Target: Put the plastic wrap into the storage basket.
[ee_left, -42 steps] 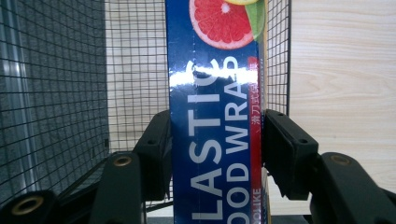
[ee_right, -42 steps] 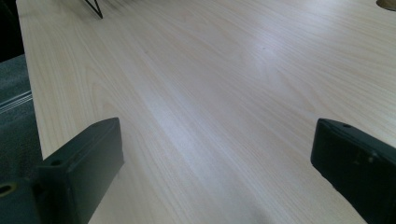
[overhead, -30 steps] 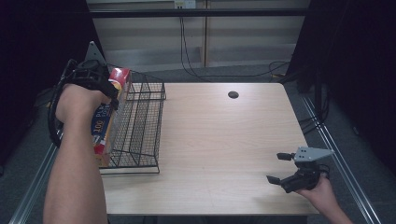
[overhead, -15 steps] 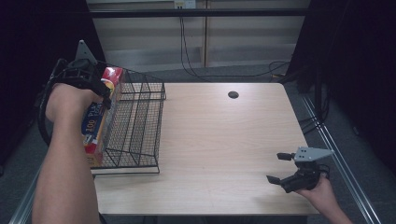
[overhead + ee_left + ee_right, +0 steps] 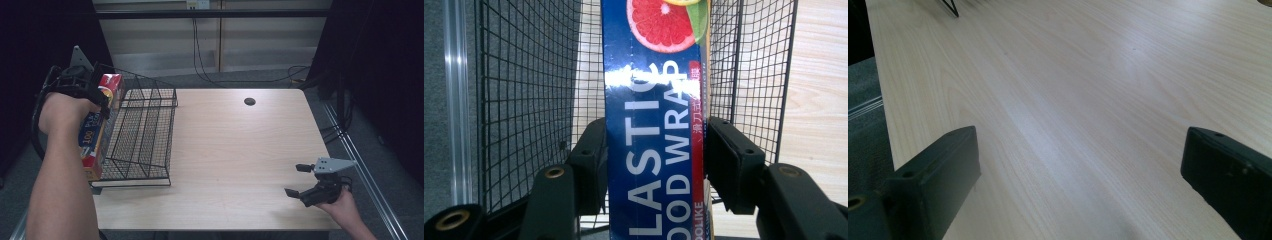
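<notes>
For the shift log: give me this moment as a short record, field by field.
table: light wood table with a dark round hole near its far edge
basket: black wire basket at the table's left end
box: plastic wrap box, long and blue, held upright at the basket's left side
left gripper: left gripper shut on the box, one jaw on each side
right gripper: right gripper open over bare wood at the table's near right, holding nothing

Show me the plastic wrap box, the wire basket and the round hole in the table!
plastic wrap box (image 5: 651,125), left gripper view, blue front.
wire basket (image 5: 145,137), high view, mesh floor.
round hole (image 5: 249,101), high view, its middle.
</notes>
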Available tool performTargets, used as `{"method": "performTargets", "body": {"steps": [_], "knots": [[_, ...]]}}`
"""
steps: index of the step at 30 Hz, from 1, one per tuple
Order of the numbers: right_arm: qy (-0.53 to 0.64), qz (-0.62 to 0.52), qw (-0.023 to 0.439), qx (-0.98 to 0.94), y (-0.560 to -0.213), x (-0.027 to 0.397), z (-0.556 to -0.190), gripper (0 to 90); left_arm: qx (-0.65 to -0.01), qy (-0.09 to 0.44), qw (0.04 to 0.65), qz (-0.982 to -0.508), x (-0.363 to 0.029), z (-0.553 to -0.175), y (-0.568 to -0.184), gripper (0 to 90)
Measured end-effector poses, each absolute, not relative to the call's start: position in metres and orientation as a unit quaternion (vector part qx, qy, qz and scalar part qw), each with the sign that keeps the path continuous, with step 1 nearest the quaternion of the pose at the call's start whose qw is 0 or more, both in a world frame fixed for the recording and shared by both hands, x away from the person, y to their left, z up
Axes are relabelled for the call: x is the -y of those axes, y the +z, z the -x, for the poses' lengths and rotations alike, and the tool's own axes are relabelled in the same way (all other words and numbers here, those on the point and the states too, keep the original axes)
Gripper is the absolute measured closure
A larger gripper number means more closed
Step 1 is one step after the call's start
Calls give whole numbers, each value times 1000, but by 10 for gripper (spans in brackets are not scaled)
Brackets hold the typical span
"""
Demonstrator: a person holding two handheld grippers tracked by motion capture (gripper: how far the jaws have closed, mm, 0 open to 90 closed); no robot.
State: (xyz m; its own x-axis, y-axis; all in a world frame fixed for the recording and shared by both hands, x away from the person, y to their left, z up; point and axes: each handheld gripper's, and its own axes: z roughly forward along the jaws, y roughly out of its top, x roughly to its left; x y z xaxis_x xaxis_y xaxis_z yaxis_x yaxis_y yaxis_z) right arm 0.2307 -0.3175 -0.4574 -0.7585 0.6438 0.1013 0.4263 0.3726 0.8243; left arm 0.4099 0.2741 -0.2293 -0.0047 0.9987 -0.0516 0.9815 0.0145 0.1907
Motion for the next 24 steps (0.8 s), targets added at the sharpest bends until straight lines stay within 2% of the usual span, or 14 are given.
{"method": "performTargets", "body": {"steps": [24], "knots": [[455,-326,116,-821,-458,317,-231,25,-713,44,81,-695,-279,-413,-250,470]]}}
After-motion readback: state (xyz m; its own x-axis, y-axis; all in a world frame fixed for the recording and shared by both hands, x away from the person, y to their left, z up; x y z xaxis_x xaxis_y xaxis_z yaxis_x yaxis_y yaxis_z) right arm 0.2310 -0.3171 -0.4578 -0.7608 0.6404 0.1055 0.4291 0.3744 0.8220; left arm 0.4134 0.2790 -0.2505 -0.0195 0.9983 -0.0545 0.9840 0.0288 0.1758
